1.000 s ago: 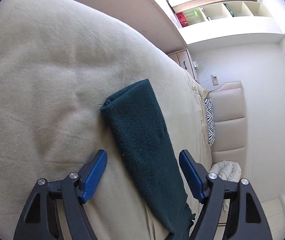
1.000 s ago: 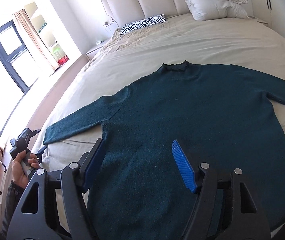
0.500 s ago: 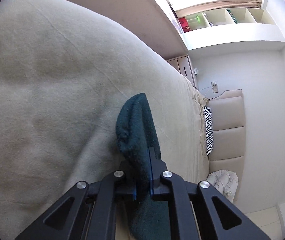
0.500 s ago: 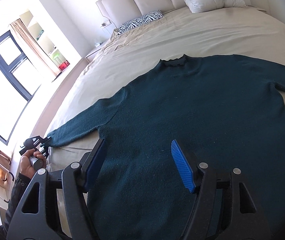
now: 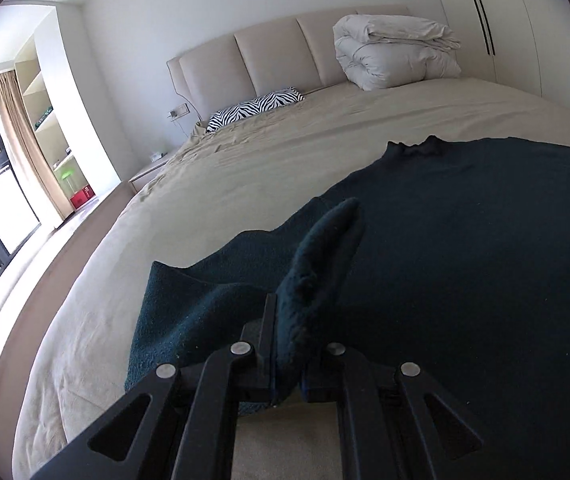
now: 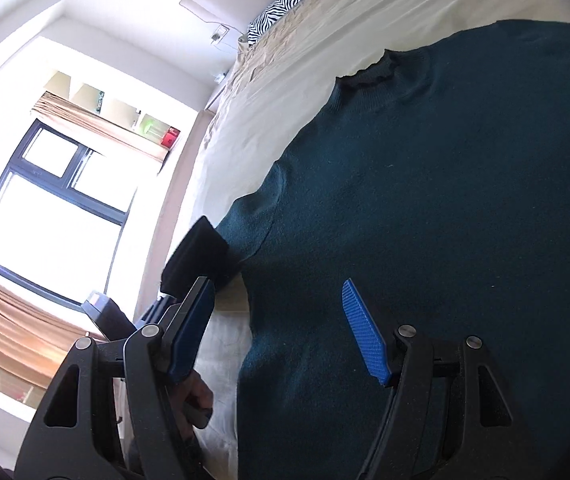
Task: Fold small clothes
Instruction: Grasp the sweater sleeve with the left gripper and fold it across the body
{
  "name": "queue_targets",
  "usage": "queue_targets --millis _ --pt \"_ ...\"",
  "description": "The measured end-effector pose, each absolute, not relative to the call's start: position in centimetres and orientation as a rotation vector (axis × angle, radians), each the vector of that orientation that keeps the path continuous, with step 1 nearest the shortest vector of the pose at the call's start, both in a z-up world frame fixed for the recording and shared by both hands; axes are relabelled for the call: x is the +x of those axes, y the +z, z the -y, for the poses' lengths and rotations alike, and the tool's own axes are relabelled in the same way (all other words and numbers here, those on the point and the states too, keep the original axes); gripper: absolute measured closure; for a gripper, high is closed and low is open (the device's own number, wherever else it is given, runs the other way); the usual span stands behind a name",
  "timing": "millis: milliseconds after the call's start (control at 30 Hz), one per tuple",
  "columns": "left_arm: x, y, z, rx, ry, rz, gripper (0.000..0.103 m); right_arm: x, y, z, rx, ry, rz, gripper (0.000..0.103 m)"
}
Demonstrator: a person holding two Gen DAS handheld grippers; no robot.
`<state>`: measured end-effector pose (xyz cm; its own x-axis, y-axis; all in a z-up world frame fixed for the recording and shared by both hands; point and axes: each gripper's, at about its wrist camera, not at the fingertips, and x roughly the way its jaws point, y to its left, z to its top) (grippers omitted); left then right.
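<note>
A dark green sweater (image 5: 465,264) lies flat on the beige bed (image 5: 245,168), collar (image 5: 417,148) toward the headboard. My left gripper (image 5: 285,364) is shut on the cuff of its left sleeve (image 5: 325,256), which stands up between the jaws over the sweater's left side. The sleeve behind it is doubled back in a loose fold (image 5: 189,312). My right gripper (image 6: 277,292) hangs open just above the sweater (image 6: 425,184) near its lower left side, nothing between its fingers. The held cuff (image 6: 197,252) shows beside its left finger.
A zebra pillow (image 5: 257,108) and a folded white duvet (image 5: 397,56) lie by the headboard. A window (image 6: 53,208) and shelves stand past the bed's left edge. A hand (image 6: 193,396) grips the left gripper's handle below the bed's edge.
My left gripper shut on the sleeve cuff, rolled and swung it in toward the sweater's body. My right gripper sank closer to the sweater and tilted, still open.
</note>
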<state>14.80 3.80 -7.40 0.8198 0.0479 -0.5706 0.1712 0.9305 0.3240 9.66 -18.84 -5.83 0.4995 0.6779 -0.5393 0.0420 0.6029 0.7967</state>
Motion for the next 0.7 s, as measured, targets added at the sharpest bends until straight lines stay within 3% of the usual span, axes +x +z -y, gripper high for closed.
queue_targets --millis 267,500,567,633,667,700 --pt "13.9 -7.5 -3.0 0.490 -0.013 -0.568 0.094 17.6 -10.5 12.3 1.016 0.631 -1.117 0.036" --pt "14.0 -7.9 -2.5 0.529 -0.026 -0.561 0.094 20.7 -10.9 7.2 0.976 0.728 -1.199 0.038" --pt "14.1 -7.8 -2.4 0.513 -0.038 -0.570 0.090 21.0 -10.8 6.5 0.936 0.729 -1.213 0.048" --pt "14.1 -7.5 -2.7 0.482 -0.048 -0.578 0.087 21.3 -11.1 5.9 0.882 0.716 -1.232 0.079" --pt "14.2 -7.3 -2.9 0.463 -0.052 -0.586 0.076 21.4 -11.2 6.0 0.856 0.699 -1.231 0.083" --pt "14.1 -7.2 -3.1 0.441 -0.065 -0.596 0.068 21.4 -11.2 6.2 0.828 0.684 -1.229 0.095"
